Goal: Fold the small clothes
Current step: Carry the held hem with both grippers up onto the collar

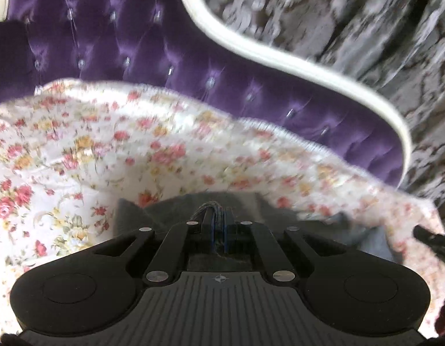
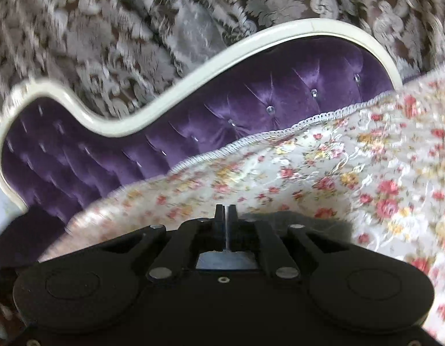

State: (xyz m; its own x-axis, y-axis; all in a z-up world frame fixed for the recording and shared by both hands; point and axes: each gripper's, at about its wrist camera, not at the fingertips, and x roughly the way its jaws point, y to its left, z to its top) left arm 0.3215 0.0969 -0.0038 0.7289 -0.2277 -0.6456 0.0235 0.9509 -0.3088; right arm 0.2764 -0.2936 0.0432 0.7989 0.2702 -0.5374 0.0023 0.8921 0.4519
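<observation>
Behind everything you face a patterned grey curtain (image 2: 113,46), and below it the purple tufted headboard (image 1: 130,46) with its curved cream frame (image 2: 170,98). The floral bedspread (image 1: 78,150) fills the foreground of both views. On it, close under your tools, lies the dark grey garment (image 1: 170,210). Your left gripper (image 1: 213,213) is pinching a bunched fold of that cloth. Your right gripper (image 2: 226,216) has its fingers pressed together, over the garment's edge; whether cloth is caught there, you cannot tell.
</observation>
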